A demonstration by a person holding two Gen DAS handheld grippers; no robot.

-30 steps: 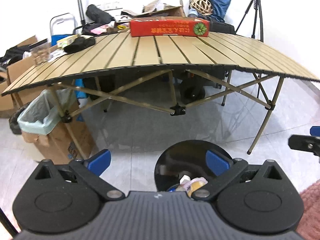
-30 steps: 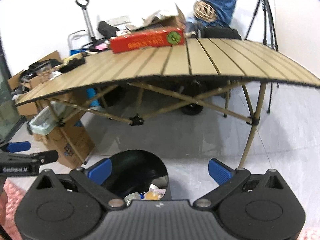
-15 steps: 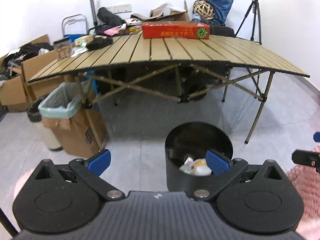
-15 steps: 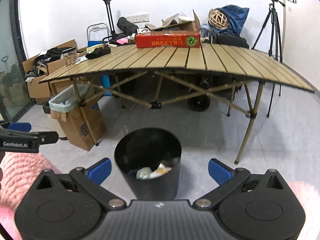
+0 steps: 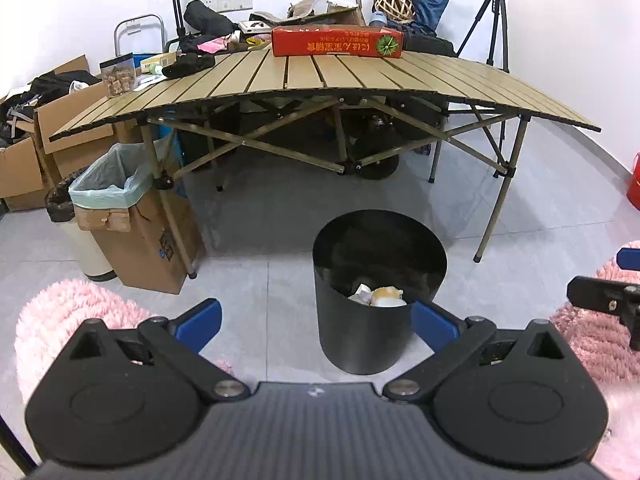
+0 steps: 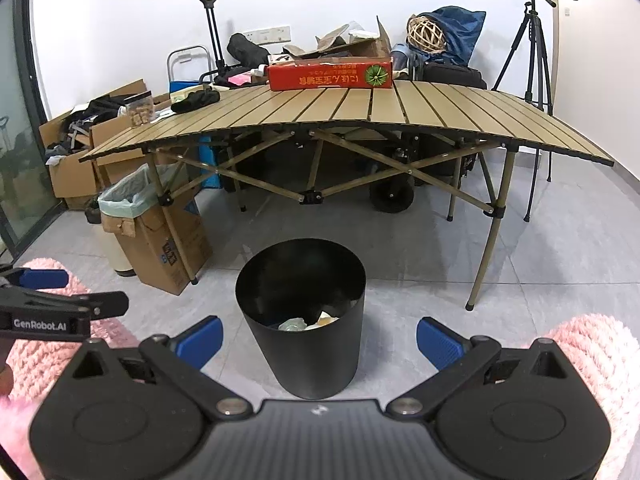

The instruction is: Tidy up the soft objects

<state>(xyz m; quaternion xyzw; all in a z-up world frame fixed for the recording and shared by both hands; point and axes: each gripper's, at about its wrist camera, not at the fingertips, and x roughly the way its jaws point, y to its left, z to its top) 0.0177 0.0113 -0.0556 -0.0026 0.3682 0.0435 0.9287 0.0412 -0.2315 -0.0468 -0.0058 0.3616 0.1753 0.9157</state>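
**Inventory: both grippers wide open over the bin, nothing held**

- Left gripper (image 5: 316,322): jaws spread wide, blue pads (image 5: 199,319) well apart, empty. It hung above the floor (image 5: 272,216), facing the bin. Its tip also showed at the left edge of the right wrist view (image 6: 60,304).
- Right gripper (image 6: 320,342): jaws spread wide, empty, the bin between its blue pads (image 6: 438,342). Its tip appeared at the right edge of the left wrist view (image 5: 600,298).
- Bin (image 5: 360,340): black, round, upright on the grey tiled floor, in front of the table. Soft items (image 5: 380,296) lay at the bottom: pale and orange-white pieces, kind not discernible.
- Rug (image 5: 72,312): pink, fluffy, on the floor at both lower sides of each view, beside the bin.
- Table (image 6: 360,112): folding, slatted top, behind the bin. A red box (image 6: 330,74) stood at its far edge; a dark cloth (image 6: 196,101) and a clear jar (image 6: 138,109) lay towards its left end.
- Carton (image 5: 136,236): cardboard, with a pale green liner, beside the left table leg.
- Tripod (image 6: 536,52): standing at the far right, behind the table.
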